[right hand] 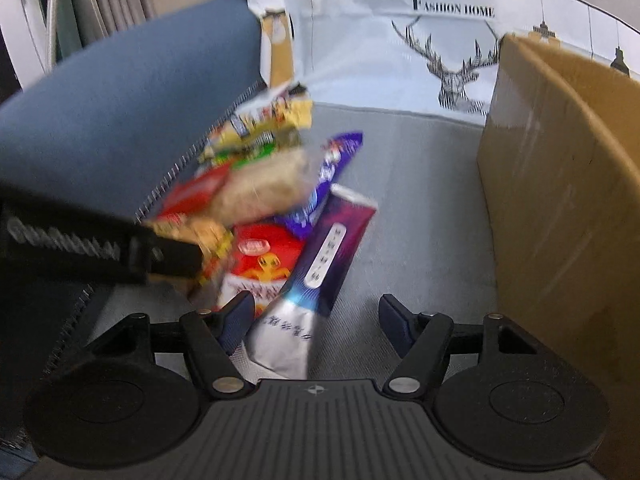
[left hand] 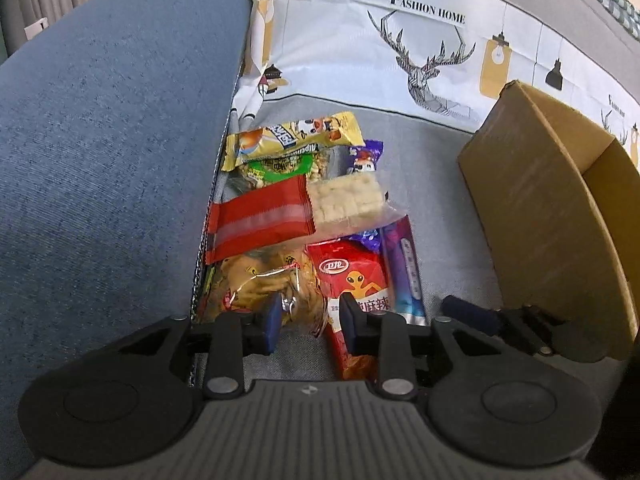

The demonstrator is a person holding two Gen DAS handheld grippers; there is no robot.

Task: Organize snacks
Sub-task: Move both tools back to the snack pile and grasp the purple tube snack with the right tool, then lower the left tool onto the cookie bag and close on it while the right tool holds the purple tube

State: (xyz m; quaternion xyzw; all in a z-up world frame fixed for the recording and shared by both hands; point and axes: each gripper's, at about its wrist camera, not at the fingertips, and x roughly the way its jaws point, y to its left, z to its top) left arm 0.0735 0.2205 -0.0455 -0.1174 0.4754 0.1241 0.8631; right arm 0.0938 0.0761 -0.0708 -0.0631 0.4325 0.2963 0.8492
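A pile of snack packs lies on the grey seat against the blue armrest point(left hand: 112, 152). It holds a yellow bar point(left hand: 296, 138), a red wrapper point(left hand: 260, 220), a clear pack of pale crackers point(left hand: 346, 200), a clear bag of golden snacks point(left hand: 264, 284), a red alien pack point(left hand: 356, 276) and a purple-and-silver pack point(left hand: 404, 268). My left gripper point(left hand: 311, 322) hovers low over the golden bag and the red alien pack point(right hand: 260, 264), open, its pads apart from both. My right gripper point(right hand: 316, 320) stands open around the silver end of the purple pack point(right hand: 328, 256), not pressing it.
An open cardboard box point(left hand: 532, 200) stands on the seat at the right, also close on the right in the right wrist view point(right hand: 560, 200). A white cloth printed with a deer point(left hand: 400, 40) covers the backrest. Bare grey seat point(right hand: 420, 208) lies between pile and box.
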